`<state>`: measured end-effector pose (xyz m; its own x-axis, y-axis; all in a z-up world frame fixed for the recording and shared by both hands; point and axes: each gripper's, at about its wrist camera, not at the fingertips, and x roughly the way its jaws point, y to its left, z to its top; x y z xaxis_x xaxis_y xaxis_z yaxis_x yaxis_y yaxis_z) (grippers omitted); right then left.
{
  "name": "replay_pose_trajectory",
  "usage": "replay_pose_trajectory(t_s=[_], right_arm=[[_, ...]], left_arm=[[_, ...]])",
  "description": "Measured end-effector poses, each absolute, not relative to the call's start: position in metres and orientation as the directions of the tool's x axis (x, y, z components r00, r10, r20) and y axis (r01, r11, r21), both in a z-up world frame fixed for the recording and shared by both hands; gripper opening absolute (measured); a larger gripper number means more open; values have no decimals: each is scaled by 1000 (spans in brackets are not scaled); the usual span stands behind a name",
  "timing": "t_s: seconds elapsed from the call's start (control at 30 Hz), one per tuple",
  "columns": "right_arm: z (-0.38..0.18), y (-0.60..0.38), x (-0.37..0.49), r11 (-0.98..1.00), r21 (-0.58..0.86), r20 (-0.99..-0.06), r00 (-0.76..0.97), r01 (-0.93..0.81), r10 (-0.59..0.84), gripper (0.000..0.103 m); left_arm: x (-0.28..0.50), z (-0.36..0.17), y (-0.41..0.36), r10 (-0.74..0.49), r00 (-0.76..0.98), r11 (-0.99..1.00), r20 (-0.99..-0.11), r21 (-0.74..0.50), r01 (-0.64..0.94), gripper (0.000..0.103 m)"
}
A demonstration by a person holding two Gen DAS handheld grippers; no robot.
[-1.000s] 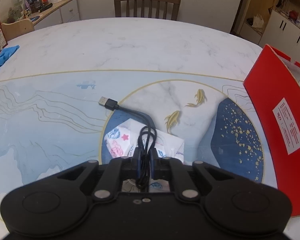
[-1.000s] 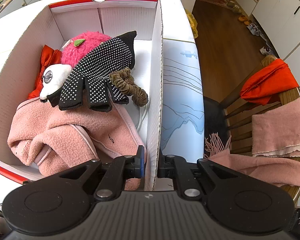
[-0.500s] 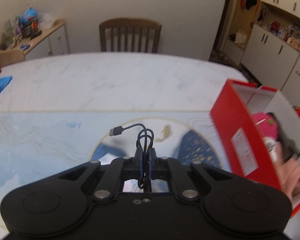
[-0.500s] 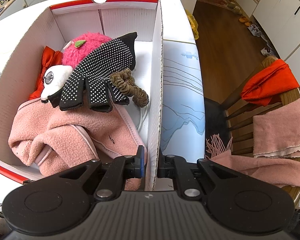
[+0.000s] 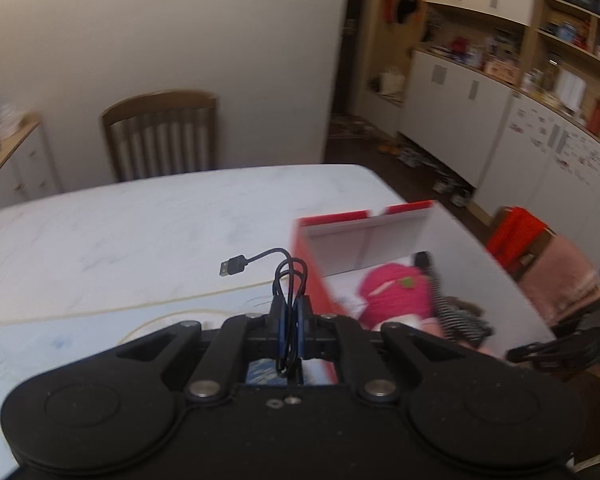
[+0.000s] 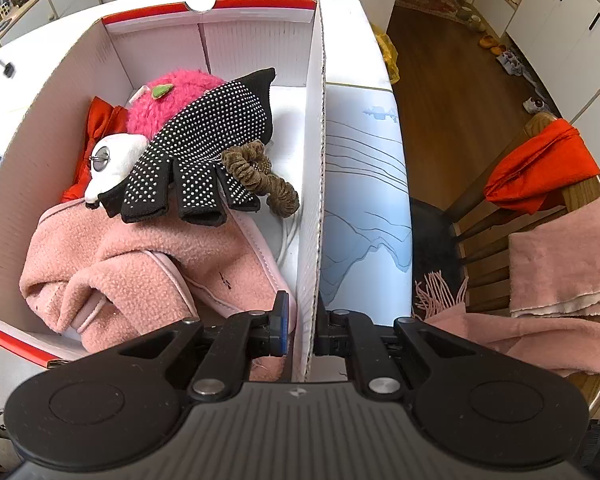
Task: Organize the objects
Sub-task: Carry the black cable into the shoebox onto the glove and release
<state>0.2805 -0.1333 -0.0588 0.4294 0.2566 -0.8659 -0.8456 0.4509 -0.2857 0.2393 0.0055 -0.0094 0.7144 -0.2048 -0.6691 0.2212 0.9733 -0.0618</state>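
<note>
Left tongs (image 5: 290,312) clenched on black cable (image 5: 288,276), now raised off counter (image 5: 140,232) nearer box (image 6: 316,160); right tongs (image 6: 300,320) still clamping box wall.

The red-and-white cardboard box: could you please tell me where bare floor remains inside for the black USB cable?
Bare white floor lies between the black dotted glove, the brown scrunchie and the right wall. The near-left half is crowded by the pink fleece.

We see a white marble worktop (image 5: 148,224) with a pale blue printed mat (image 6: 364,184) laid on it; the red-and-white cardboard box (image 6: 314,168) stands directly on that mat near the worktop's edge.
</note>
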Motion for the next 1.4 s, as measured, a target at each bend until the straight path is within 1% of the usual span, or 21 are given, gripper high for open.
replay_pose_trajectory(t_s=[0.2, 0.47, 0.73, 0.93, 1.2, 1.4], right_arm=[[-59, -134, 281, 453, -278, -866, 425, -847, 262, 10], [-59, -135, 282, 456, -270, -868, 419, -848, 267, 10], [-59, -136, 282, 460, -264, -868, 417, -848, 270, 10], [-59, -136, 283, 464, -257, -869, 413, -847, 272, 10], [-59, -136, 283, 472, -252, -870, 411, -845, 271, 10], [-59, -137, 282, 473, -251, -871, 411, -845, 271, 10]], left_arm=[[250, -5, -48, -286, 697, 939, -657, -47, 341, 3], [263, -19, -111, -359, 653, 881, -667, -11, 474, 3], [276, -39, -159, -376, 613, 831, -695, 41, 555, 3], [284, -55, -174, -364, 585, 806, -725, 70, 588, 3], [300, -80, -188, -334, 521, 792, -786, 66, 607, 3], [311, -94, -187, -323, 467, 807, -823, 19, 591, 4]])
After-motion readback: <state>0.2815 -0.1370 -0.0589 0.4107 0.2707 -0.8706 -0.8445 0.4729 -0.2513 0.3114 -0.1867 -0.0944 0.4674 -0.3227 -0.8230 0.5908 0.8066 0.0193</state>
